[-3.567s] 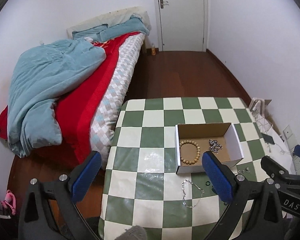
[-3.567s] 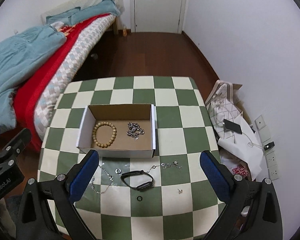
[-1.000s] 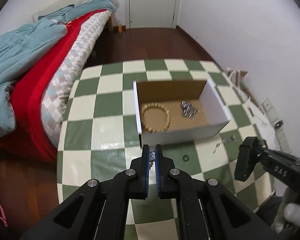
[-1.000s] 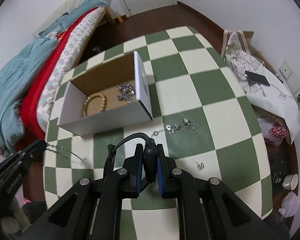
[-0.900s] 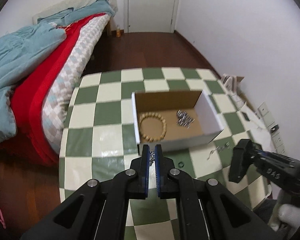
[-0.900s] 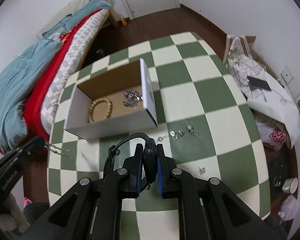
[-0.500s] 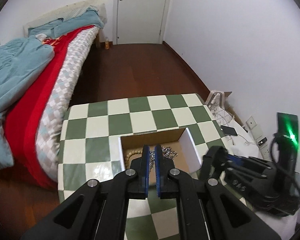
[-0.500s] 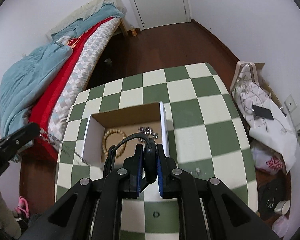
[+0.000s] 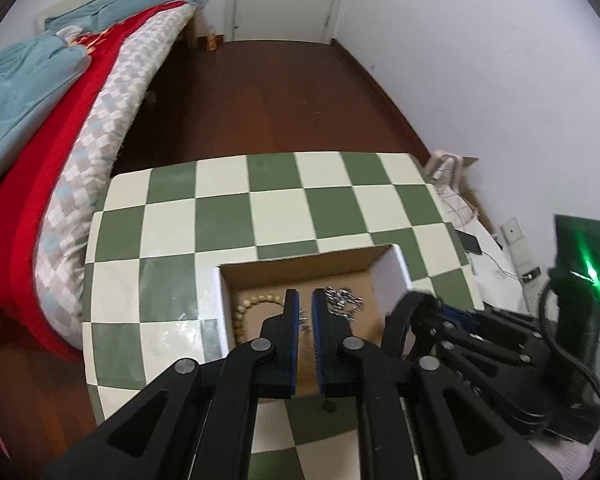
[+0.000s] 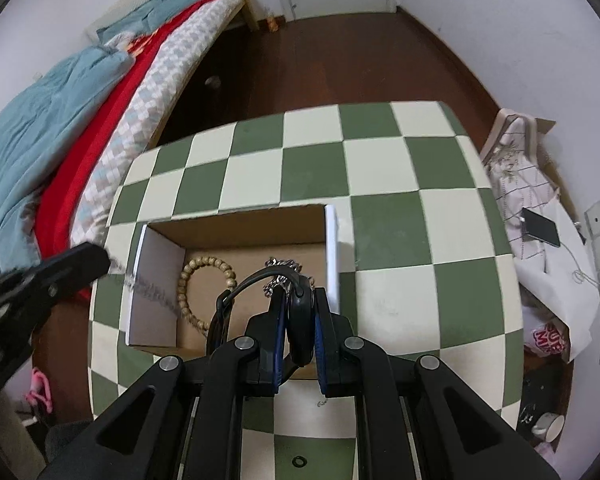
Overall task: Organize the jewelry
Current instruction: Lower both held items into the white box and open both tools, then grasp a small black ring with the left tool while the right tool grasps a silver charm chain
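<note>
Over the open cardboard box [image 10: 236,236] on the checkered table [image 10: 396,224], both tools hang loaded. The right hand-held gripper [image 10: 298,300] is clamped on the thick body of a black band [image 10: 300,320], whose strap arcs out to the left above the box floor. The left hand-held gripper [image 9: 305,304] is pinched nearly closed on a thin silver chain [image 9: 302,318]; in the right wrist view the chain [image 10: 148,286] trails from its tip across the box's left wall. Already inside lie a wooden bead bracelet [image 10: 204,292] toward the left and a heap of silver links [image 10: 286,274] toward the right.

The main risk is the chain: it drapes over the left wall (not clearly inside), so letting go from this spot could leave it half out on the table, or it could snag the wall and drag the light box. The two tools also sit close together, so a careless move might knock them. The band's loop could catch the links beneath when dropped. A small ring [image 10: 299,461] waits on the near table.
</note>
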A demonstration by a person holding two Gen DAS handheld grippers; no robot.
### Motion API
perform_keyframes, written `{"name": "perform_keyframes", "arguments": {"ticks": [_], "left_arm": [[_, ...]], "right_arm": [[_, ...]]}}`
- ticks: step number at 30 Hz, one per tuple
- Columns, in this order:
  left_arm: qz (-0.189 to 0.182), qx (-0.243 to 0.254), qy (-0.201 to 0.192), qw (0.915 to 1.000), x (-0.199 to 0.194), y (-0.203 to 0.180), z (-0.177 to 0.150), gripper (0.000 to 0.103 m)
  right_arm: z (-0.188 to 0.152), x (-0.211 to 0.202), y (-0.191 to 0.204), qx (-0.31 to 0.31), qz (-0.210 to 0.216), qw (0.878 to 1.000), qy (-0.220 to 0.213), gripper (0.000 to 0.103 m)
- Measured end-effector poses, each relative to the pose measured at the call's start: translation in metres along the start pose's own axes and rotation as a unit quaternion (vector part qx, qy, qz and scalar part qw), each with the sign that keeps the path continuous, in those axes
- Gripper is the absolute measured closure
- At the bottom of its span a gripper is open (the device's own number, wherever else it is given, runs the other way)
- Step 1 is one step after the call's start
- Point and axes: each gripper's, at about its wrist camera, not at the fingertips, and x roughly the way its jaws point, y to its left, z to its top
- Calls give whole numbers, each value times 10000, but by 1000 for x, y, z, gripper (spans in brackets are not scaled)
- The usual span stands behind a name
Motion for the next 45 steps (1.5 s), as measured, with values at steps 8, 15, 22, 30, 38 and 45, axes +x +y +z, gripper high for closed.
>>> {"name": "perform_keyframes", "arguments": {"ticks": [8,15,22,30,38,45], "left_arm": [[695,-34,-183,9974,-2,13,-2,10],[1343,52,-360,9903,0,22,-23,1],[1676,1,-512,9845,-6,29,-45,0],[1915,-78,-940,9769,-40,24,-61,1],[2321,-170,-1287,9640,-62,12,-101,0],[2401,-167,-731,9679,-15,-6,-144,0]], "right_arm": [[1,-7,-3,36,-168,9998,-46,32],[-12,-6,2,-178,-646,9977,-27,4],[-28,-11,9,-357,-851,9957,-123,0],[-46,-55,15,-454,-801,9936,-660,0],[-85,-92,-29,42,-862,9891,-1196,5],[-130,-43,-91,504,-857,9936,-542,39]]}}
